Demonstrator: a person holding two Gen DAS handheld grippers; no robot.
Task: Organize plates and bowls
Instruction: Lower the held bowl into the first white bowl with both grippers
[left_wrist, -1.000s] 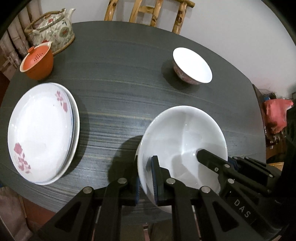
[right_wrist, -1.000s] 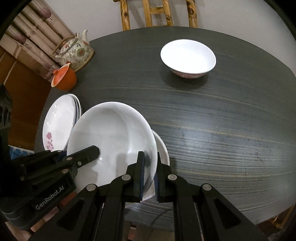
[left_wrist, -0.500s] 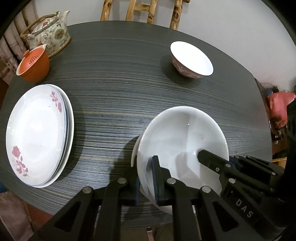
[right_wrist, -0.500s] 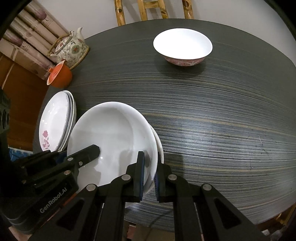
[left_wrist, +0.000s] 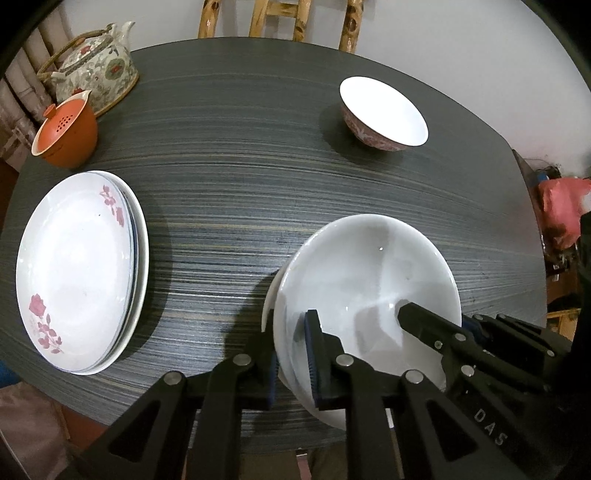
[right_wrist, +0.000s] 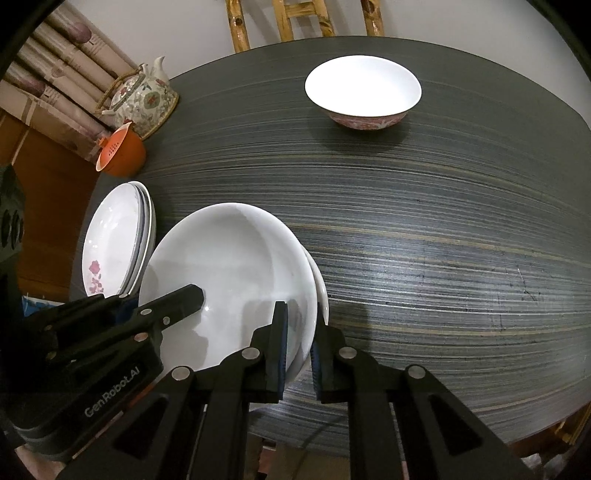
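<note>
A large plain white bowl (left_wrist: 365, 280) sits nested in a second white bowl near the table's front edge; it also shows in the right wrist view (right_wrist: 229, 280). My left gripper (left_wrist: 293, 358) is shut on its near left rim. My right gripper (right_wrist: 299, 350) is shut on its right rim. A stack of white plates (left_wrist: 77, 266) with pink flowers lies at the left, also in the right wrist view (right_wrist: 114, 243). A smaller bowl (left_wrist: 384, 110) with a pink patterned outside stands at the far right, seen too in the right wrist view (right_wrist: 364, 90).
A floral teapot (left_wrist: 96, 68) and an orange lidded cup (left_wrist: 66, 133) stand at the far left of the dark round table (left_wrist: 240, 155). A wooden chair (left_wrist: 280, 18) is behind the table. A red bag (left_wrist: 561, 210) lies off the table's right side.
Both grippers still hold the white bowl; the view has shifted slightly, with the bowl sitting a little lower toward the table. Nothing was let go.
</note>
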